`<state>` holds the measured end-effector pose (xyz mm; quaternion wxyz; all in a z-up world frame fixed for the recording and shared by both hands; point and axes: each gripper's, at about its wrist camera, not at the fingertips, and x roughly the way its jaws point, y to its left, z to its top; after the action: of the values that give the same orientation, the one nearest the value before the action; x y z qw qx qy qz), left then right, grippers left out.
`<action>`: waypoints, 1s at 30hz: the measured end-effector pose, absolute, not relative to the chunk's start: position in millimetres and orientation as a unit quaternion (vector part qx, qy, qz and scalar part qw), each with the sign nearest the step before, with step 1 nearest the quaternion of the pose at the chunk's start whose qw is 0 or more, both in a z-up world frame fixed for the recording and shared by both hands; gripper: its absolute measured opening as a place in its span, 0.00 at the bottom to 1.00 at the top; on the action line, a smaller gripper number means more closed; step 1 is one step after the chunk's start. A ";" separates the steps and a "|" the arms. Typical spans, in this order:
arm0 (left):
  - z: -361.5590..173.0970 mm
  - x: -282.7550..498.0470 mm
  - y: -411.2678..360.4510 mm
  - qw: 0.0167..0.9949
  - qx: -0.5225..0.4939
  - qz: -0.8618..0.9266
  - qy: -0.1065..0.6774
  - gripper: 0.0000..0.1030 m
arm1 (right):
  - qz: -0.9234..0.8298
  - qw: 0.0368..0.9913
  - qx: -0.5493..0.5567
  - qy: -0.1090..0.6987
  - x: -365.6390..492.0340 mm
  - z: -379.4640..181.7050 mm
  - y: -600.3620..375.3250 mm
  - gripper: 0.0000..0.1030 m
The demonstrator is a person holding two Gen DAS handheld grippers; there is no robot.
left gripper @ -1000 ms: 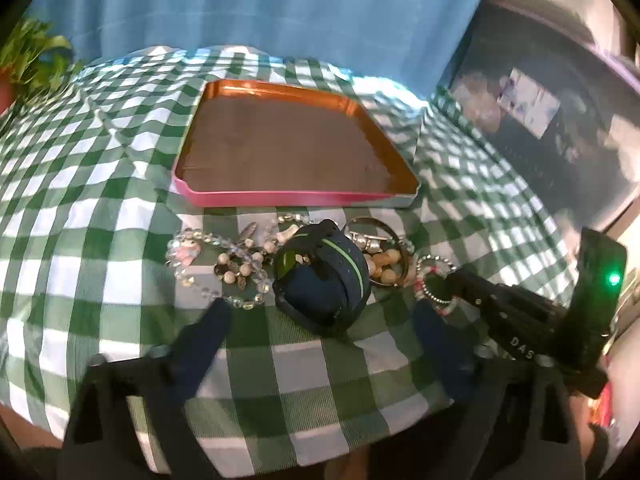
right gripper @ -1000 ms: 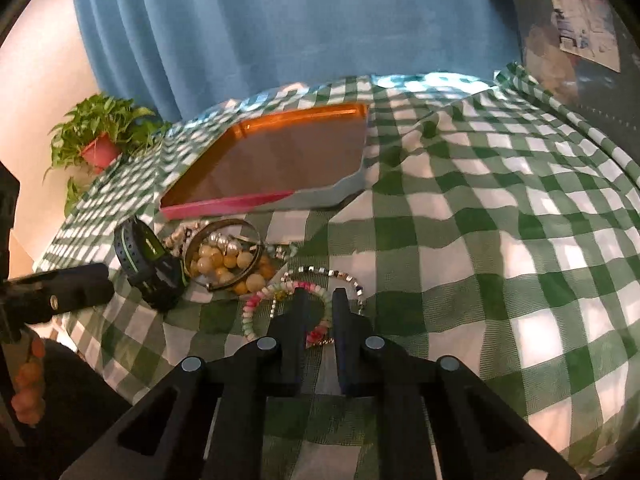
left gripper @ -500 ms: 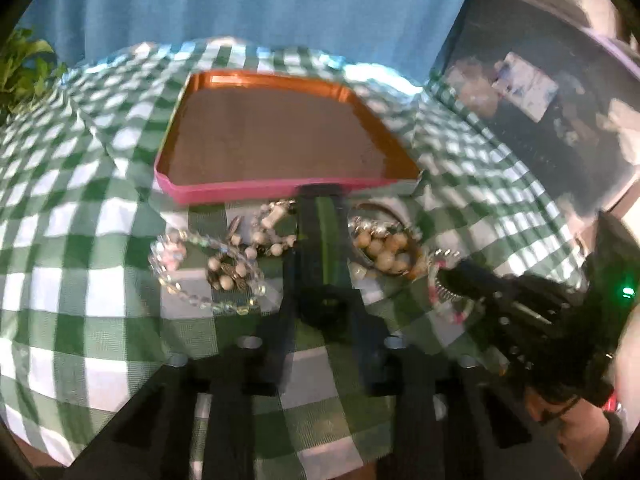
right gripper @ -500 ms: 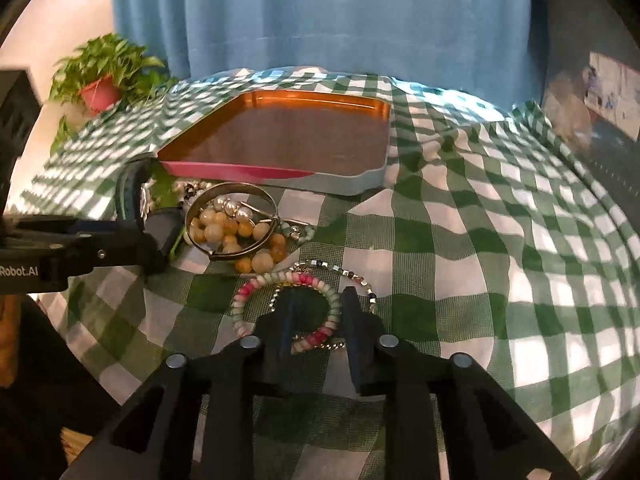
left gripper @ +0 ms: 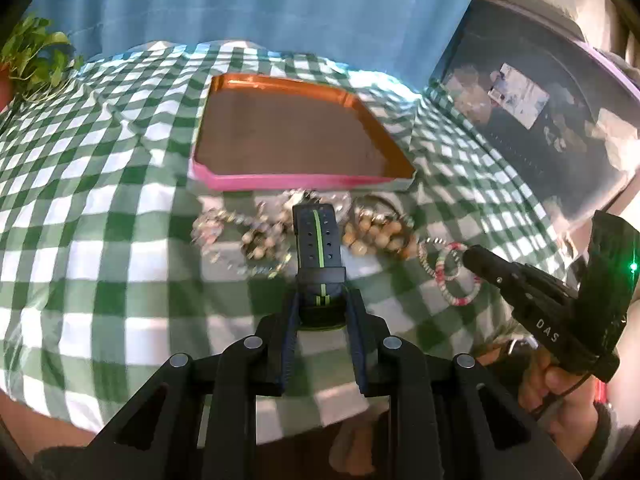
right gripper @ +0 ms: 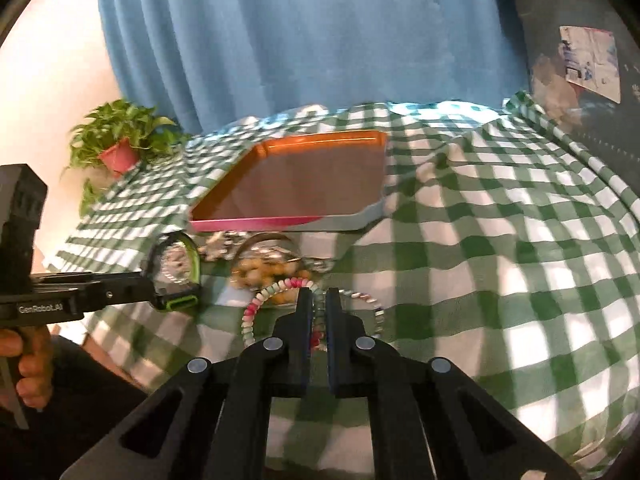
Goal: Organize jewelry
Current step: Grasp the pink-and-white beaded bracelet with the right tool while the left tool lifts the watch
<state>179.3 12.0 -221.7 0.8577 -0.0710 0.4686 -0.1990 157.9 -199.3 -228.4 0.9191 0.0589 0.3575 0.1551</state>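
My left gripper (left gripper: 320, 304) is shut on a dark watch with a green stripe (left gripper: 318, 248) and holds it above the checked cloth; it also shows in the right wrist view (right gripper: 176, 272). My right gripper (right gripper: 316, 300) is shut on a pink, white and green bead bracelet (right gripper: 260, 304), lifted off the cloth; it also shows in the left wrist view (left gripper: 456, 276). An empty pink-rimmed tray (left gripper: 292, 140) lies just behind the jewelry pile. Wooden beads inside a bangle (left gripper: 376, 232) and clear bead bracelets (left gripper: 224, 232) lie on the cloth.
A green and white checked cloth (left gripper: 100, 216) covers the table. A potted plant (right gripper: 120, 140) stands at the far left. A blue curtain (right gripper: 300, 40) hangs behind. A thin silver bead bracelet (right gripper: 368, 300) lies by my right gripper.
My left gripper closed on the watch and lifted it. My right gripper, shut on the bead bracelet, lifted it off the cloth.
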 end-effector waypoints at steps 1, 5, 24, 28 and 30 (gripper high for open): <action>-223.4 177.5 15.1 0.857 -0.075 -0.196 0.471 0.24 | 0.165 0.915 0.055 0.363 157.6 -231.4 -192.9 0.05; -233.5 177.9 19.1 0.849 -0.093 -0.191 0.485 0.24 | 0.179 0.905 0.025 0.385 157.2 -245.9 -172.3 0.05; -235.7 196.2 1.6 0.836 -0.128 -0.217 0.488 0.37 | 0.199 0.898 0.001 0.393 153.4 -257.7 -148.0 0.56; -235.6 202.1 -1.5 0.849 -0.113 -0.196 0.477 0.42 | 0.191 0.901 -0.066 0.384 149.5 -261.4 -129.3 0.62; -236.2 205.4 2.8 0.852 -0.116 -0.192 0.473 0.39 | 0.189 0.903 -0.069 0.379 148.2 -261.8 -128.7 0.57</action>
<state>205.4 2.8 -236.2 0.8522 -0.1157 0.4728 -0.1918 148.2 -128.7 -261.8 0.9030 -0.0691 0.3794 0.1893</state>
